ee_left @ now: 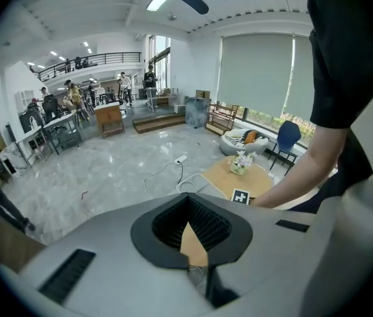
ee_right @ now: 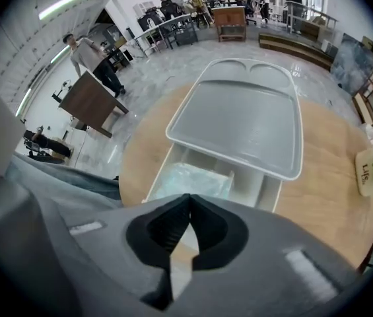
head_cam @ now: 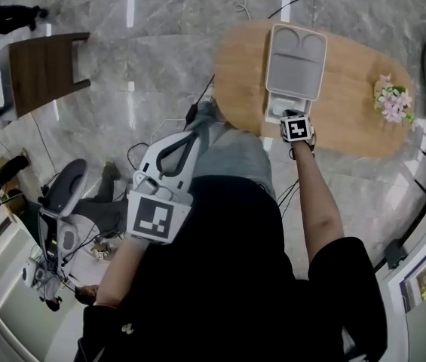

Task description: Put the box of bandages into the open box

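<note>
The grey open box [head_cam: 276,96] stands on the oval wooden table [head_cam: 348,119] with its lid [head_cam: 295,59] thrown back. In the right gripper view a pale bluish box of bandages [ee_right: 189,182] lies inside the open box [ee_right: 270,191], in its left part below the lid [ee_right: 239,117]. My right gripper [ee_right: 187,202] hovers just in front of and above that box, shut, with nothing between its jaws. It shows at the box's near edge in the head view [head_cam: 294,118]. My left gripper [head_cam: 190,134] is held back by the person's body, shut and empty [ee_left: 187,200].
A bunch of pink flowers [head_cam: 392,102] and a small sign [ee_right: 366,172] stand at the table's right end. A dark brown table [head_cam: 43,70], a chair [head_cam: 62,191] and loose cables [head_cam: 145,153] are on the marble floor to the left. People stand far off in the hall.
</note>
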